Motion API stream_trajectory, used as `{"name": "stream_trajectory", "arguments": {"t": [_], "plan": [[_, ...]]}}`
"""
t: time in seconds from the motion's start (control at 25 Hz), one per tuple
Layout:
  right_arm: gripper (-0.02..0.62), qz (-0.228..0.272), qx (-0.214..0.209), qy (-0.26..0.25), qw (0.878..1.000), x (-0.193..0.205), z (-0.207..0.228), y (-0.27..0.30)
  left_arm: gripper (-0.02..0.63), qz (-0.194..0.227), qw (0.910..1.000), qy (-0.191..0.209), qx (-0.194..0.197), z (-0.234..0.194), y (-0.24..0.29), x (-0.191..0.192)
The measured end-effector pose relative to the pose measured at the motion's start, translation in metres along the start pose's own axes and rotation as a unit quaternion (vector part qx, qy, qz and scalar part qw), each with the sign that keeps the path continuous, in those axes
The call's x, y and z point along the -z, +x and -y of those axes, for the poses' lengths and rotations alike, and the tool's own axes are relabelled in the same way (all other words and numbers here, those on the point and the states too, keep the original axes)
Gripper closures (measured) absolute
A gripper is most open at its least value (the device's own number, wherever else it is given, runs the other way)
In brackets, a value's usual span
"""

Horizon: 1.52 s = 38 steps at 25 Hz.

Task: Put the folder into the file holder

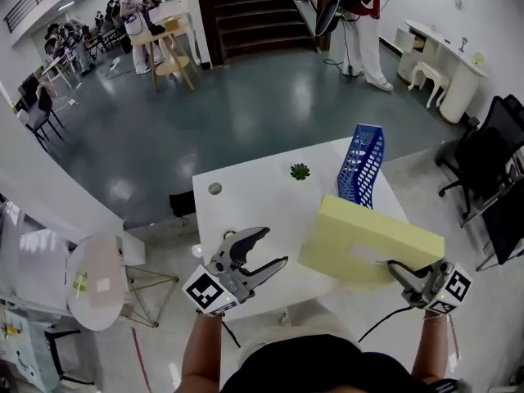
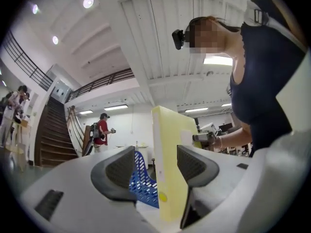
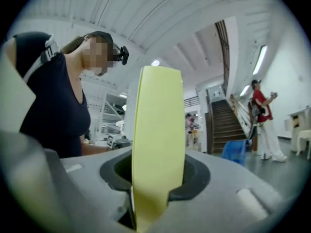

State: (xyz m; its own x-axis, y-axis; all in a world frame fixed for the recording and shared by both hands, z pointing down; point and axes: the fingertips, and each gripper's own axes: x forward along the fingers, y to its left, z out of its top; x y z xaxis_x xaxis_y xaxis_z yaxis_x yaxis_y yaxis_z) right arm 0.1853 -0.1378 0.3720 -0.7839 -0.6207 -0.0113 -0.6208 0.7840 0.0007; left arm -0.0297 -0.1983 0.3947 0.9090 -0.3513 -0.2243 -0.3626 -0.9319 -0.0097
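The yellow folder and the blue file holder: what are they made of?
The folder looks like matte plastic or stiff card: pale yellow, no glare, flat though held by one edge. The file holder looks like plastic or coated metal: blue, slotted walls.

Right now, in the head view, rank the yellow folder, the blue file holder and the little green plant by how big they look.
1. yellow folder, though it is held nearer the camera, which may flatter it.
2. blue file holder.
3. green plant, plainly the smallest.
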Motion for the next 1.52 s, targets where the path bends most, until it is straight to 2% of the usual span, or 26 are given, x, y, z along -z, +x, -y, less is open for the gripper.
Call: {"name": "stream_trajectory", "arguments": {"t": [0.08,0.16,0.24,0.4,0.52,0.68,0.88,1.12,1.32,1.52], "plan": [[0.443,0.004,0.086,-0.008,0.996,-0.016,0.020,-0.022,0.341,-0.026,0.9983,0.023,-0.047,-0.011,-0.002,0.009],[0.443,-0.001,0.172,-0.003,0.985,-0.026,0.040,-0.041,0.343,-0.059,0.9924,0.057,-0.092,-0.019,-0.004,0.019],[0.443,-0.003,0.239,-0.006,0.971,-0.035,0.054,-0.052,0.362,-0.069,0.9882,0.070,-0.118,-0.020,-0.001,0.020],[0.445,-0.025,0.340,-0.040,0.939,-0.032,0.078,-0.066,0.440,-0.061,0.9892,0.042,-0.127,-0.015,0.011,0.021],[0.448,-0.002,0.389,-0.022,0.921,-0.029,0.092,-0.066,0.503,-0.064,0.9891,0.043,-0.125,-0.010,0.015,0.024],[0.451,0.043,0.426,-0.012,0.904,-0.034,0.109,-0.058,0.606,-0.053,0.9884,0.029,-0.140,-0.012,0.017,0.024],[0.451,0.089,0.450,-0.014,0.888,-0.049,0.128,-0.029,0.607,-0.075,0.9868,0.031,-0.140,-0.016,0.017,0.038],[0.451,0.104,0.479,-0.059,0.870,-0.047,0.157,0.003,0.607,-0.091,0.9846,0.034,-0.145,-0.023,0.017,0.047],[0.451,0.132,0.490,-0.048,0.860,-0.029,0.178,0.025,0.607,-0.076,0.9848,0.021,-0.155,-0.035,0.019,0.047],[0.453,0.135,0.492,-0.068,0.857,-0.005,0.189,0.044,0.607,-0.104,0.9824,0.030,-0.152,-0.044,0.022,0.055]]}}
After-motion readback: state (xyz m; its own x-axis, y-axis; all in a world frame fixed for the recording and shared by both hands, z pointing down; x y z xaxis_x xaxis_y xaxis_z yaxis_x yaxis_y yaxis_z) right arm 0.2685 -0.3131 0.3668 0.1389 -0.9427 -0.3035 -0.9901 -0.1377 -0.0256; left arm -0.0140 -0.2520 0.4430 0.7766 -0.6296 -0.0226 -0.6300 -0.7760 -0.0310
